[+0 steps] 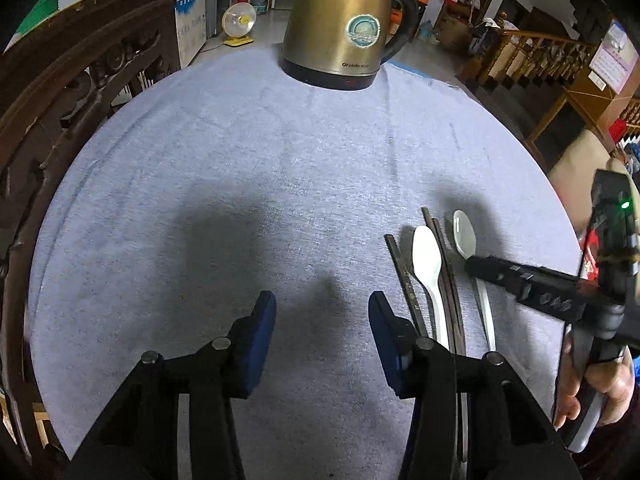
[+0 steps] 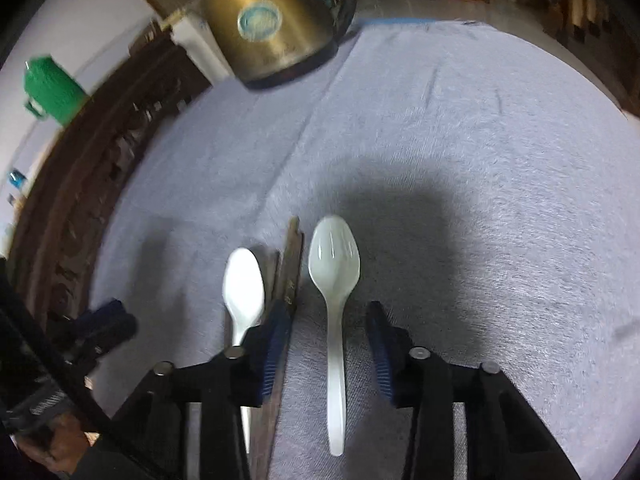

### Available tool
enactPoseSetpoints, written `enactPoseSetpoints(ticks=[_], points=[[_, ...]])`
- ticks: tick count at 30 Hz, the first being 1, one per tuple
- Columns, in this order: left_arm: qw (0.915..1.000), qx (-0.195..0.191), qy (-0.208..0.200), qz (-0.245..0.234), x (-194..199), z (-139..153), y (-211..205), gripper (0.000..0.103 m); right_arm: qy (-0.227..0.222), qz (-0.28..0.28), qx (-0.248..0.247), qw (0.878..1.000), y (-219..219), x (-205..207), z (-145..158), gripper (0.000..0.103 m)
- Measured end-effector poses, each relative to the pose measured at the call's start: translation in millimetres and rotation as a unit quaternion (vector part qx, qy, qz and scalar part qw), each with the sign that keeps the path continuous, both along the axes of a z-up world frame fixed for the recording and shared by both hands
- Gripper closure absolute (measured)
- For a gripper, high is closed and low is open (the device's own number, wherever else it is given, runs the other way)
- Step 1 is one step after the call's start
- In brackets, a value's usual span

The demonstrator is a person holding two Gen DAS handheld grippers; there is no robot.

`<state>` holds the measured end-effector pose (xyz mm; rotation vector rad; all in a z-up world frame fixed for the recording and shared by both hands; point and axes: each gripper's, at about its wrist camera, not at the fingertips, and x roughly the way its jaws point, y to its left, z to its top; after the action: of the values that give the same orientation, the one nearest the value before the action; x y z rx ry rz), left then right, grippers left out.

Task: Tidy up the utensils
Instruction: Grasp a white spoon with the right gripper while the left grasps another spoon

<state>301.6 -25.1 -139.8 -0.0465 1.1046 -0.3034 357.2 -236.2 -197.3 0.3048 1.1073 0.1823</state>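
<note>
Two white plastic spoons and dark chopsticks lie side by side on the grey cloth. In the right wrist view one spoon (image 2: pixel 334 280) lies between the jaws of my open right gripper (image 2: pixel 328 320), untouched. The other spoon (image 2: pixel 243 284) and the chopsticks (image 2: pixel 290 264) lie just left of it. In the left wrist view my left gripper (image 1: pixel 322 308) is open and empty over bare cloth, left of the chopsticks (image 1: pixel 404 276) and the spoons (image 1: pixel 427 260) (image 1: pixel 464 236). The right gripper (image 1: pixel 472 266) shows there above the far-right spoon.
A brass-coloured electric kettle (image 1: pixel 340 24) stands at the table's far edge. A carved dark wooden chair back (image 1: pixel 60 100) borders the left side. The grey cloth (image 1: pixel 240 180) covers the round table. A green jug (image 2: pixel 52 88) stands beyond the chair.
</note>
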Motion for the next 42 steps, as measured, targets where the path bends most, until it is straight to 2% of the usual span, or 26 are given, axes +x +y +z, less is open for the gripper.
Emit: enactPoseSetpoints(ticks=[1,2,3,4,18,25,26,27,28,29,30,34,39,40,42], points=[[1.0000,-0.001,0.003,0.000,1.2,-1.0,0.4,0.054,-0.005,0.002,-0.019,1.000,4.2,0.2,-0.4,0.069],[1.0000,-0.002,0.005,0.000,1.8,-1.7,1.1,0.054,-0.009,0.009,-0.040,0.999,8.1,0.6,0.4,0.079],[1.0000,-0.002,0.007,-0.001,2.7,-2.2,0.9,0.054,-0.007,0.010,-0.058,0.998,10.2,1.2,0.0,0.094],[1.0000,-0.002,0.007,-0.002,4.3,-2.8,0.7,0.054,-0.010,0.006,-0.073,0.997,10.2,0.9,0.2,0.093],[0.9994,-0.004,0.021,-0.026,24.2,-11.0,-62.6,0.053,-0.014,-0.042,-0.047,0.998,-29.6,-15.6,-1.3,0.093],[0.9977,0.004,0.049,-0.047,28.5,-33.6,-92.0,0.053,-0.008,-0.047,-0.016,0.999,-43.9,-21.1,-3.8,0.093],[0.9976,0.004,0.049,-0.048,28.8,-36.0,-92.2,0.055,-0.007,-0.048,-0.014,0.999,-44.3,-21.3,-3.7,0.093],[0.9980,0.004,0.039,-0.049,28.2,-35.2,-91.6,0.064,-0.006,-0.048,-0.012,0.999,-45.1,-21.9,-4.1,0.093],[0.9979,0.006,0.040,-0.051,29.3,-36.3,-90.5,0.068,-0.006,-0.047,-0.011,0.999,-45.7,-23.0,-4.1,0.093],[0.9980,0.006,0.039,-0.050,30.2,-36.2,-88.2,0.078,-0.006,-0.046,-0.012,0.999,-46.0,-24.1,-3.9,0.093],[0.9976,0.001,0.043,-0.053,32.1,-37.1,-84.6,0.083,-0.005,-0.046,-0.012,0.999,-46.0,-25.3,-3.7,0.093],[0.9961,-0.007,0.044,-0.076,35.7,-37.5,-70.6,0.086,0.007,-0.038,-0.009,0.999,-46.3,-30.7,-2.6,0.093],[0.9900,0.023,0.035,-0.135,33.9,-35.1,-58.0,0.090,0.030,-0.028,-0.007,0.999,-45.1,-27.7,-0.1,0.090],[0.9880,0.023,0.039,-0.148,34.1,-34.8,-55.7,0.090,0.032,-0.031,-0.006,0.999,-46.9,-25.9,1.0,0.088],[0.9831,0.027,0.043,-0.176,32.7,-33.6,-53.1,0.090,0.032,-0.039,-0.008,0.999,-49.6,-21.3,2.7,0.072]])
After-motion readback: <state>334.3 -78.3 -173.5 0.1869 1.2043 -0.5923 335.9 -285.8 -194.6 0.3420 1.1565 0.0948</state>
